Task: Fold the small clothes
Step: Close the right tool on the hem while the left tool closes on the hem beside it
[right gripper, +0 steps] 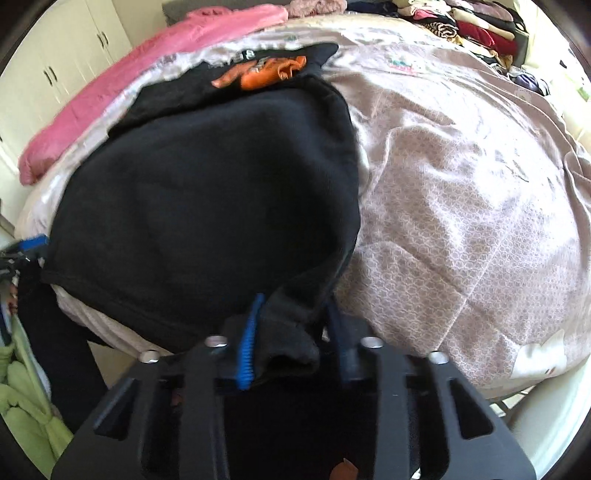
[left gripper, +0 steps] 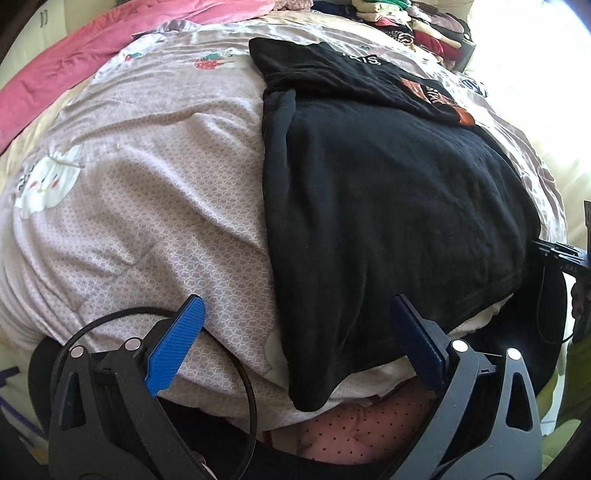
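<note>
A black garment (left gripper: pixel 388 206) with an orange print (left gripper: pixel 439 96) lies partly folded on the pale pink quilt (left gripper: pixel 147 206). My left gripper (left gripper: pixel 295 314) is open and empty, its jaws wide apart over the garment's near left edge. In the right wrist view the same black garment (right gripper: pixel 207 199) fills the left half. My right gripper (right gripper: pixel 291 325) is shut on a bunched corner of it (right gripper: pixel 291 332) at the near edge. The right gripper also shows at the right edge of the left wrist view (left gripper: pixel 561 254).
A pink blanket (left gripper: pixel 74 62) lies along the far left of the bed. Stacks of folded clothes (left gripper: pixel 417 26) sit at the far right. White cupboards (right gripper: pixel 55 74) stand beyond the bed. Green fabric (right gripper: pixel 26 402) hangs below the bed edge.
</note>
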### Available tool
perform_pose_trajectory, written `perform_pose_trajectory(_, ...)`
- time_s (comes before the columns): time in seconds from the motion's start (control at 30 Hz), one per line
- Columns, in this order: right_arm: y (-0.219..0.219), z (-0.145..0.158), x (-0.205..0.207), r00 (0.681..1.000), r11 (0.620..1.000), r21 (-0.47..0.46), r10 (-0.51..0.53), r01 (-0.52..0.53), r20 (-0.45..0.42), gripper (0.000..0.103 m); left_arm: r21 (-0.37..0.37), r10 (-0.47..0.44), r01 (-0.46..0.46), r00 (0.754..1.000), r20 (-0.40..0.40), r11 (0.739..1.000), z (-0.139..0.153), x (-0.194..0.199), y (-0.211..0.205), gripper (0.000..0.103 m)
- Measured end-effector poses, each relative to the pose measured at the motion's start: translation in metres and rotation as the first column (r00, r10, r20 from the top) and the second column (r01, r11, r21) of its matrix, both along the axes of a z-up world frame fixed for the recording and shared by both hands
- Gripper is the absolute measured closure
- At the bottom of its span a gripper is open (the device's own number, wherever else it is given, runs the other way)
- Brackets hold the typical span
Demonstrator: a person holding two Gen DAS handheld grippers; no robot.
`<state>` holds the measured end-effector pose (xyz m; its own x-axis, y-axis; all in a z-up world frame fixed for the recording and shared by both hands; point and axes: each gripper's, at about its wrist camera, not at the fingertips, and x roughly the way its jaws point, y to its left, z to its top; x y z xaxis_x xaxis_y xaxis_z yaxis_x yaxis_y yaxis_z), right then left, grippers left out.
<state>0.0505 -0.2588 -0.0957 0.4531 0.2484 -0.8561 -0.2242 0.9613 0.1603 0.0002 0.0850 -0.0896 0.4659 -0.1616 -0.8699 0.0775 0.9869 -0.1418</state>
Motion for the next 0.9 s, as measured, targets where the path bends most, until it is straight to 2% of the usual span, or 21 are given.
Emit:
perform_pose_trajectory(0.07,-0.001,0.006,-0.004,0.999,1.000,0.007,0.008,-0.009,0.032,0.087,-0.003,-0.001,0.001,1.000,-0.003,1.000,-0.001,0.000,-0.003,0.013)
perform_pose_trajectory(0.13,0.000,0.014,-0.006,0.998,0.999,0.025,0.018,-0.020,0.060,0.089,-0.006,-0.004,0.004,1.000,-0.007,1.000,-0.003,-0.001,-0.005,0.021)
perform_pose_trajectory(0.27,-0.001,0.035,-0.009,0.991,0.994,0.103,0.021,-0.035,0.134,0.091,-0.019,-0.015,0.015,1.000,-0.006,1.000,-0.002,-0.002,-0.009,0.029)
perform_pose_trajectory(0.37,-0.003,0.053,-0.008,0.980,0.984,0.172,0.015,-0.049,0.196,0.091,-0.039,-0.024,0.023,0.999,-0.026,0.999,-0.008,-0.001,-0.012,0.030)
perform_pose_trajectory(0.53,-0.004,0.074,0.002,0.967,0.978,0.206,-0.012,-0.042,0.254,0.091,-0.036,-0.003,0.002,0.999,-0.035,0.999,-0.013,0.002,-0.012,0.039)
perform_pose_trajectory(0.57,-0.005,0.077,0.004,0.965,0.977,0.211,-0.019,-0.038,0.261,0.091,-0.039,0.005,-0.007,0.999,-0.035,0.999,-0.013,0.002,-0.012,0.045)
perform_pose_trajectory(0.6,-0.006,0.080,0.007,0.963,0.975,0.221,-0.029,-0.032,0.269,0.091,-0.041,0.012,-0.013,0.999,-0.034,0.999,-0.012,0.002,-0.011,0.055)
perform_pose_trajectory(0.67,-0.008,0.085,0.010,0.960,0.971,0.236,-0.041,-0.027,0.277,0.091,-0.049,0.024,-0.026,0.999,-0.031,0.998,-0.010,0.001,-0.008,0.065)
perform_pose_trajectory(0.9,0.000,0.084,0.016,0.961,0.972,0.236,-0.050,-0.016,0.271,0.091,-0.093,0.037,-0.040,0.999,-0.033,0.995,-0.003,-0.003,-0.004,0.086)
